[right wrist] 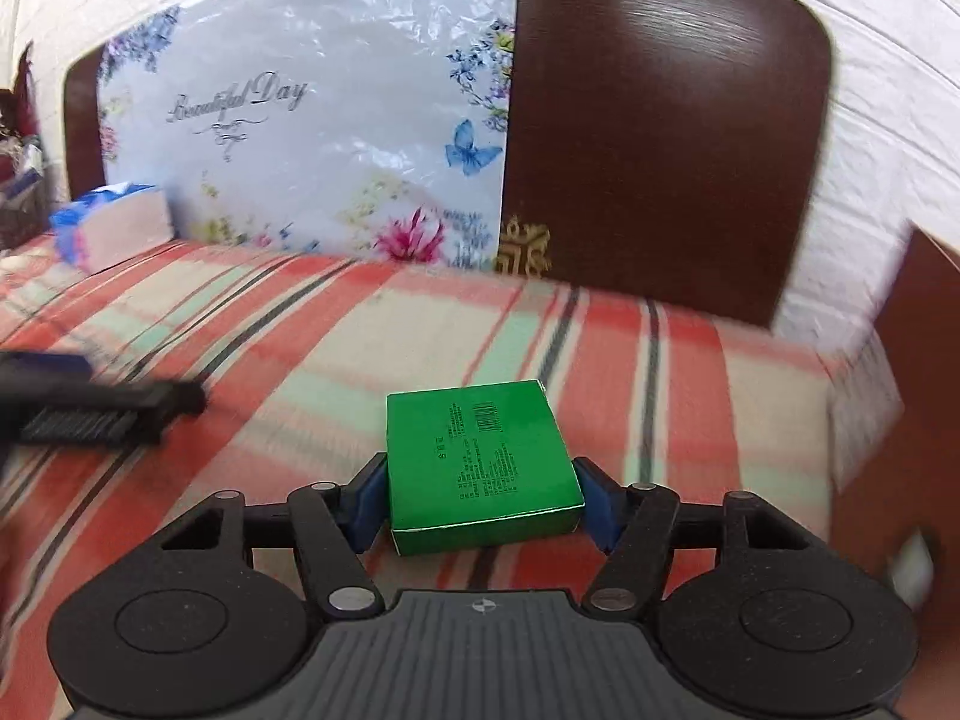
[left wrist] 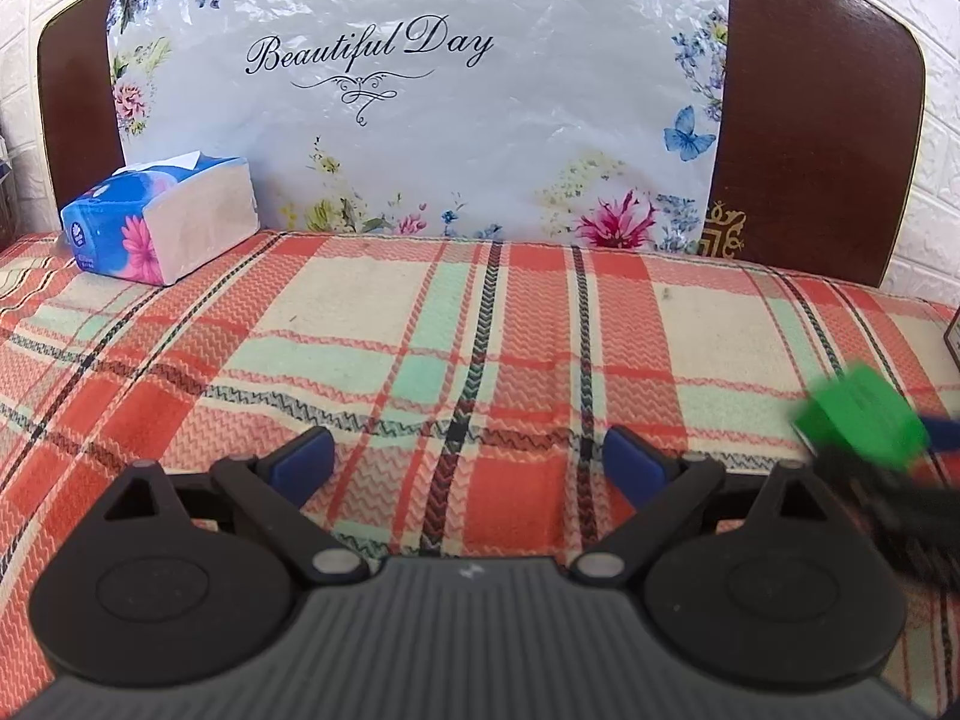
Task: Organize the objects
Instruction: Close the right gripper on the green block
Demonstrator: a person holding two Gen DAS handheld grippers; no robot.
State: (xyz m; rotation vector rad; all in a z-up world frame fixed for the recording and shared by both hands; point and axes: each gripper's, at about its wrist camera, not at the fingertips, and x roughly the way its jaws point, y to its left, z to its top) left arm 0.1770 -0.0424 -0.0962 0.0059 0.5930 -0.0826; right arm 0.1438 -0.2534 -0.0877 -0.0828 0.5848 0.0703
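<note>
A flat green box with dark print sits between the blue pads of my right gripper, which is shut on its two sides just over the plaid blanket. The left wrist view shows the same green box blurred at the far right. My left gripper stands wide open over the blanket, with nothing between its blue pads. A blue tissue pack with a pink flower lies at the back left of the bed, against the headboard.
A white floral plastic sheet reading "Beautiful Day" leans on the brown headboard. The bed's right edge drops off near a white wall. Cluttered items stand beyond the bed's left side.
</note>
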